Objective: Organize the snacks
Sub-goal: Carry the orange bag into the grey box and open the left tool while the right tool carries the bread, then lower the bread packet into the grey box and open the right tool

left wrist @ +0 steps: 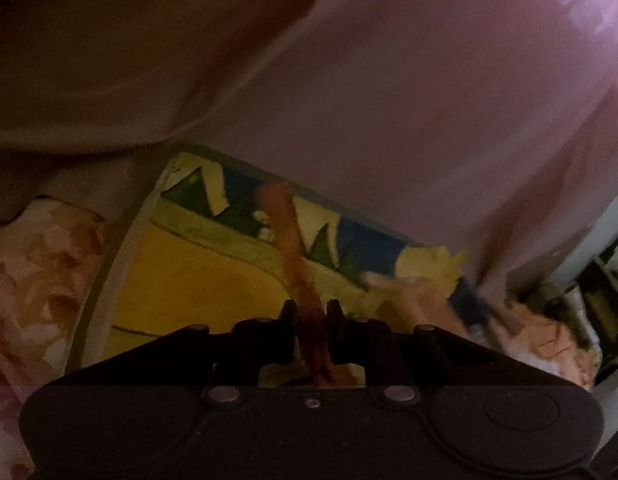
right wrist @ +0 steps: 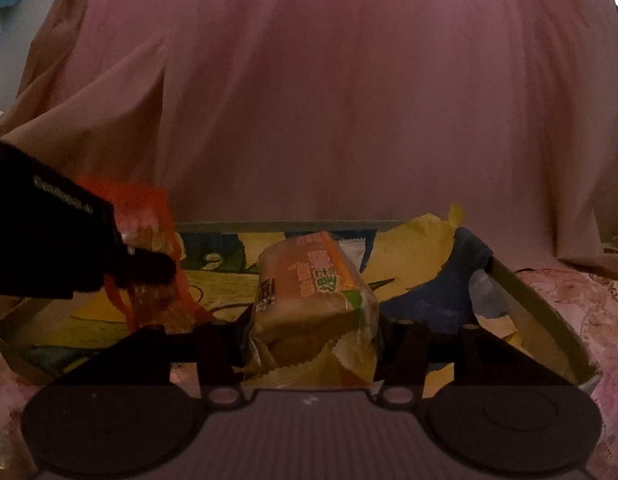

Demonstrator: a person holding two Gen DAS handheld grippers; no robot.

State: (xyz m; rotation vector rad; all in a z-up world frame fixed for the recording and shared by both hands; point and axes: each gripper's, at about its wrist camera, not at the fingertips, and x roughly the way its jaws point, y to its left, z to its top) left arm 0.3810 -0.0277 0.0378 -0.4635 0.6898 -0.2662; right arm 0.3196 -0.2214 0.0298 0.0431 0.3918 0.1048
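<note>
Over the box (right wrist: 521, 292), we grip a bread pack (right wrist: 309, 300) in the right jaws, lengthwise ahead; left jaws pinch a red packet (left wrist: 293, 248).

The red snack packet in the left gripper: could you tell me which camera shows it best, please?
The right wrist view: the red snack packet shows broadside there, clamped in the left gripper above the box. The left wrist view catches it edge-on, a thin blurred strip.
</note>
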